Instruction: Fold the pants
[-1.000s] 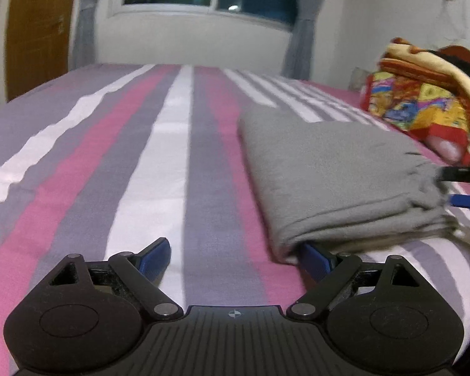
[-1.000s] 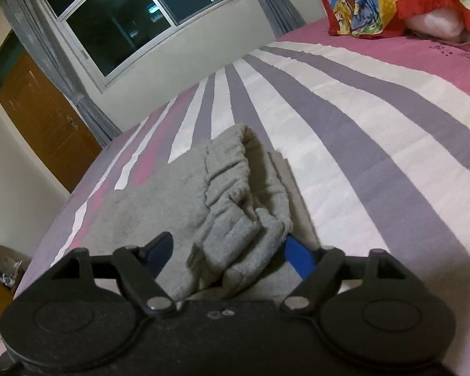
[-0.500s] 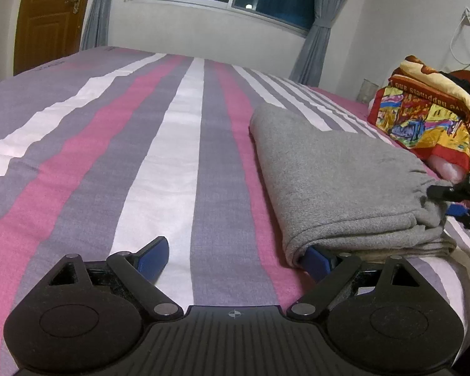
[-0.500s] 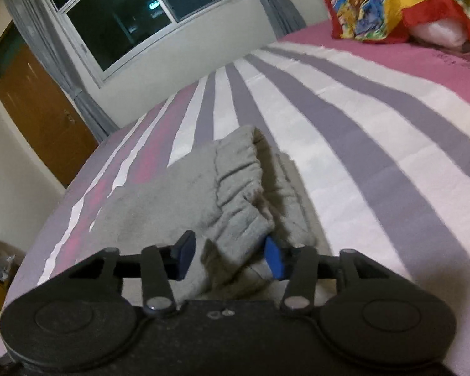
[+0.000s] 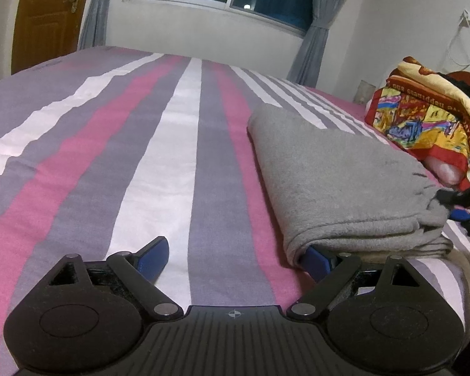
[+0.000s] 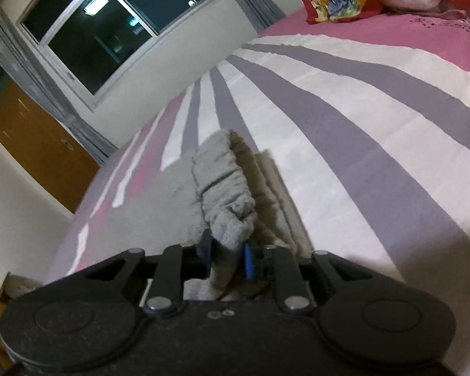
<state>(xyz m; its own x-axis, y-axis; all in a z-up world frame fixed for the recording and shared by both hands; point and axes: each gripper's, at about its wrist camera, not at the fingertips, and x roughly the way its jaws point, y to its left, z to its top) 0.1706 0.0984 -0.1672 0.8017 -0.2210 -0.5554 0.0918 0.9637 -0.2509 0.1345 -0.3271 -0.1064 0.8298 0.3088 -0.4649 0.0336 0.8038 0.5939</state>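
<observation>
A bed [image 5: 172,163] with a sheet striped in pink, grey and white fills both views. On its right part, as the left wrist camera sees it, lie the grey pants [image 5: 338,181], folded into a thick flat bundle with its layered edge facing the camera. Beyond the pants, near the wall, sits a bright red and yellow blanket [image 5: 423,119]. The left tool [image 5: 238,255] rests low over the sheet with its blue fingers spread wide apart; the right-hand finger [image 5: 318,258] is tucked under the near corner of the pants, the other lies on bare sheet. The right tool [image 6: 227,255] has its fingers drawn together, clamped on a bunched, gathered edge of the pants [image 6: 227,188] at the bundle's other side.
</observation>
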